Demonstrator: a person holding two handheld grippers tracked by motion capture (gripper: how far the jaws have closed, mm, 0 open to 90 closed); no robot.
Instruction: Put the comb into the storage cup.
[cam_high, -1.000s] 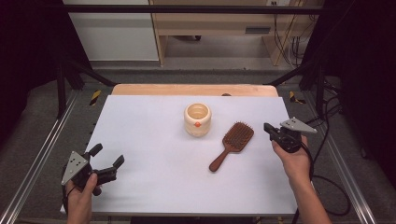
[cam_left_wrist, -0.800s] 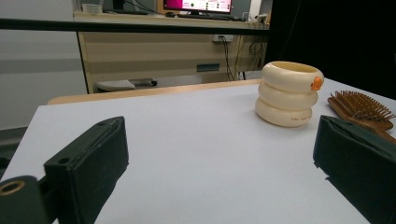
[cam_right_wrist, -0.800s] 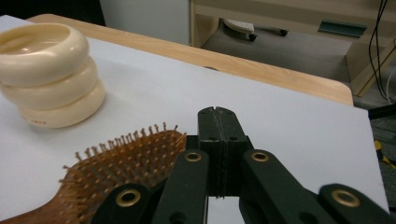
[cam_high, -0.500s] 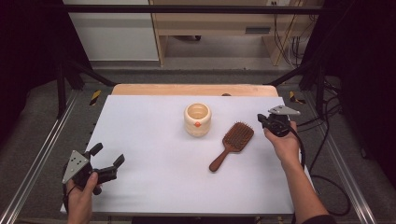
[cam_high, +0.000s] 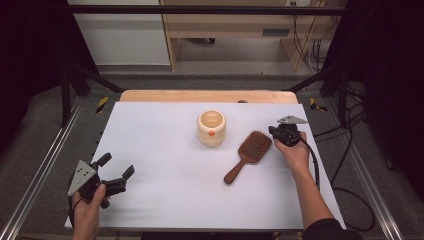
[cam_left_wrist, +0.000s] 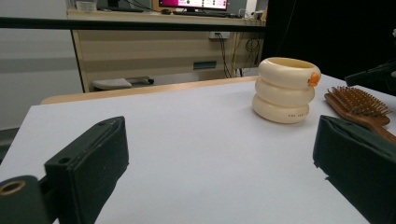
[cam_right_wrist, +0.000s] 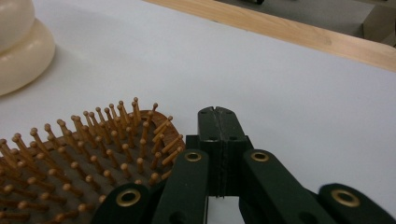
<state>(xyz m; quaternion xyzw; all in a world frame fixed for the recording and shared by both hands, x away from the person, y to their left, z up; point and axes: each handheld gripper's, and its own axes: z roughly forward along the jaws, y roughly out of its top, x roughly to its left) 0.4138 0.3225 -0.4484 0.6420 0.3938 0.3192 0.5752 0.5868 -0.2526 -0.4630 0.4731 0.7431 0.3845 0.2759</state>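
White table (cam_high: 165, 125): brush (cam_high: 248, 155) lies right of cup (cam_high: 211, 128); right gripper (cam_high: 274, 132) at brush head, left gripper (cam_high: 116, 169) far left, jaws wide, empty. Left gripper view: cup (cam_left_wrist: 284, 90) upright beside brush (cam_left_wrist: 359, 104). Right gripper view: jaws closed, empty, beside bristles (cam_right_wrist: 84, 154); closed tips risk shoving brush into cup.

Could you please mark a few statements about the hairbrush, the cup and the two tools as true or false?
1. The hairbrush lies bristles up. True.
2. The right tool stands wide open. False: its jaws are shut together, beside the brush head.
3. The left tool is open and holds nothing. True.
4. The cream cup lies on its side. False: it stands upright.
5. The brush rests inside the cup. False: it lies on the white table beside it.
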